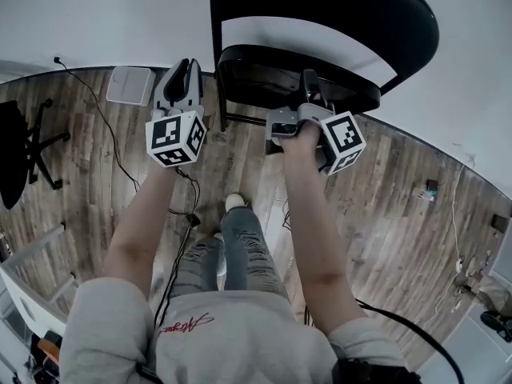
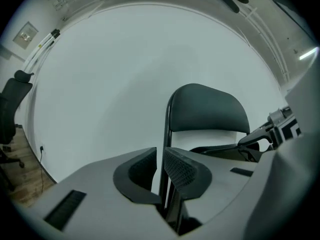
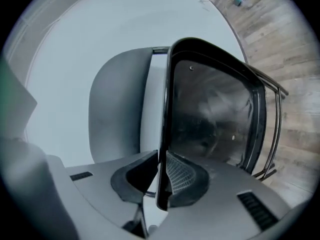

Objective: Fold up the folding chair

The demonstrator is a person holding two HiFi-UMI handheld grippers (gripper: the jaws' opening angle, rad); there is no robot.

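Chair [image 1: 336, 22] stands directly ahead against the wall [image 1: 96, 14]. Right gripper [image 1: 314, 86] is closing on the seat [image 1: 280, 74] front rim. Left gripper [image 1: 182, 72] is narrowing, apparently around the vertical upright tube [image 2: 168, 129], not yet pinched.

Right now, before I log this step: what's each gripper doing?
Left gripper: jaws closing around the chair frame tube, not clamped yet.
Right gripper: jaws closing, pads pressing on the seat edge.
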